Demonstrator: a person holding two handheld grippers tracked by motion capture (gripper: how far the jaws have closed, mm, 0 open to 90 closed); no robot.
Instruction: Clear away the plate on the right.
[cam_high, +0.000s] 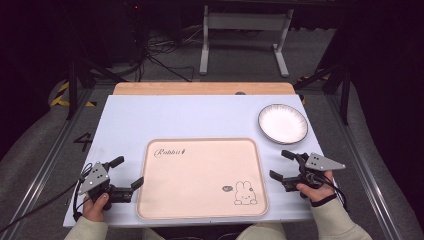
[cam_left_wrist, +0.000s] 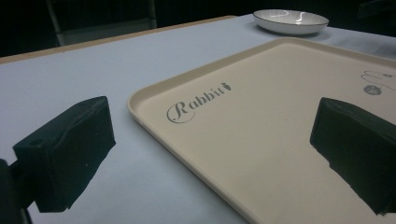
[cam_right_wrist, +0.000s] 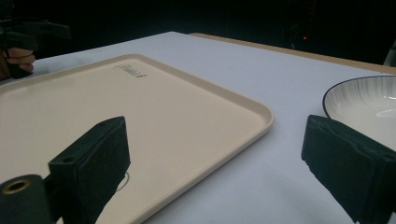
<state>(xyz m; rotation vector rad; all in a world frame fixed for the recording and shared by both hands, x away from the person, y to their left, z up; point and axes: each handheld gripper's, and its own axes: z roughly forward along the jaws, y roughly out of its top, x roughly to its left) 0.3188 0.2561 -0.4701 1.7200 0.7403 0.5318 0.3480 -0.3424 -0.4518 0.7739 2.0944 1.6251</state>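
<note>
Tray lies flat at the near middle of the bench, empty, its "Rabbit" lettering toward the far left corner and a small rabbit drawing at the near right. It sits square to the bench edge, with its near rim just short of that edge.

Your left claw rests just beside the tray's left rim, jaws spread wide and holding nothing; in the left gripper view one jaw stands over the bare bench and the other over the tray's surface, so the rim runs between them. Your right claw waits near the right rim, also spread and empty, aimed across the gap between tray and plate.

The plate sits at the far right, apart from the tray's far right corner, and it looks the likeliest thing to go onto the tray. If you mean to fetch it, carry the right claw forward, come in low at the plate's near rim and let one jaw slide under the lip before you close. Keep the left claw by the tray to steady it should it slide.
</note>
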